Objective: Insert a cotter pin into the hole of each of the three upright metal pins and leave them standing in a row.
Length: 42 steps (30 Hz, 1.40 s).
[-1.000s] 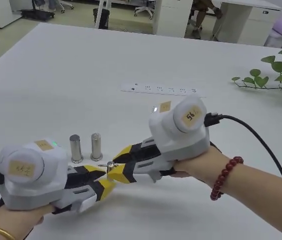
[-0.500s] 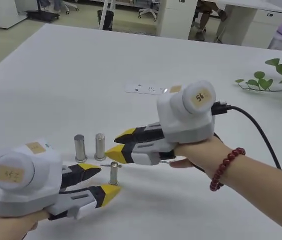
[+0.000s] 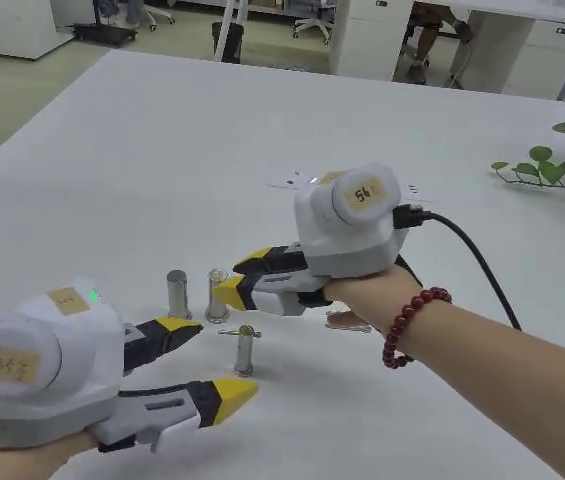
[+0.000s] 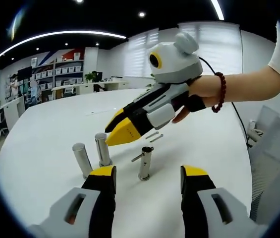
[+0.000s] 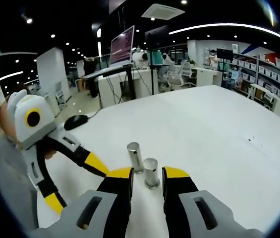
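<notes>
Three upright metal pins stand on the white table [image 3: 162, 150]. The nearest pin [image 3: 245, 347] [image 4: 145, 162] has a cotter pin through its top and stands free, just ahead of my open left gripper [image 3: 207, 360] [image 4: 148, 173]. Two bare pins stand behind it: the left one [image 3: 177, 293] [image 4: 82, 158] [image 5: 134, 154] and the right one [image 3: 217, 291] [image 4: 102, 148] [image 5: 151, 172]. My right gripper [image 3: 234, 278] [image 5: 147, 176] is open, and the right bare pin stands between its yellow-tipped fingers. I cannot tell whether they touch it.
Loose cotter pins [image 4: 152, 135] [image 3: 347, 320] lie on the table under the right hand. A white power strip [image 3: 292, 180] lies farther back, and a leafy plant [image 3: 557, 160] sits at the right edge. A black cable [image 3: 472, 260] trails from the right gripper.
Both grippers held the near pin a second ago. The left one has let go and drawn back, leaving it standing with its cotter pin. The right one has shifted to a bare pin.
</notes>
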Tool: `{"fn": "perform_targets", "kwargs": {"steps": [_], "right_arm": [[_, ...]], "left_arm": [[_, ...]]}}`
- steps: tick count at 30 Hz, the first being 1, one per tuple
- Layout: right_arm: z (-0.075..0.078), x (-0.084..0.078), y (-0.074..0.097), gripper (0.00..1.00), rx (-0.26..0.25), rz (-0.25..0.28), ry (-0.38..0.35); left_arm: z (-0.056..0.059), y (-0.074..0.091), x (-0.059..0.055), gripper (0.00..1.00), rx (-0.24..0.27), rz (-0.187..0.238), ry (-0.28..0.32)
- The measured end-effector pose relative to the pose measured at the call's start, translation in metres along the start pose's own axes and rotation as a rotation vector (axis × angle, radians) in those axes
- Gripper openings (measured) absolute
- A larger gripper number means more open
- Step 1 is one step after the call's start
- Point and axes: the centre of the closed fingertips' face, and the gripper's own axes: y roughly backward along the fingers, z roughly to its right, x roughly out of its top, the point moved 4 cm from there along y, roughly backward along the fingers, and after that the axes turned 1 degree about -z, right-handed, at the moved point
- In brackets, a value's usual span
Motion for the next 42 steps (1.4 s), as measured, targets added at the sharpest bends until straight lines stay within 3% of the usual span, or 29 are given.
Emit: {"fn": "perform_targets", "kwargs": {"steps": [9,18,23,27,33,42], "right_arm": [[0.002,-0.004,-0.014,0.24,0.007,0.002,-0.022],[0.001,-0.005,-0.021,0.16,0.001,0.008,-0.023],[0.001,-0.005,-0.021,0.15,-0.012,0.01,-0.011],[0.003,-0.004,-0.021,0.14,-0.023,0.01,0.011],[0.004,-0.004,-0.019,0.13,-0.022,0.008,0.001],[0.009,-0.008,-0.005,0.13,-0.047,-0.002,0.003]], "left_arm": [[0.0,0.007,0.004,0.59,-0.006,0.013,0.035],[0.007,0.011,0.004,0.65,-0.022,0.001,0.055],[0.012,0.013,0.007,0.68,-0.032,0.01,0.069],[0.014,0.015,0.01,0.67,-0.026,0.012,0.044],[0.015,0.015,0.008,0.69,-0.024,0.0,0.046],[0.014,0.015,0.007,0.74,-0.019,-0.006,0.058]]}}
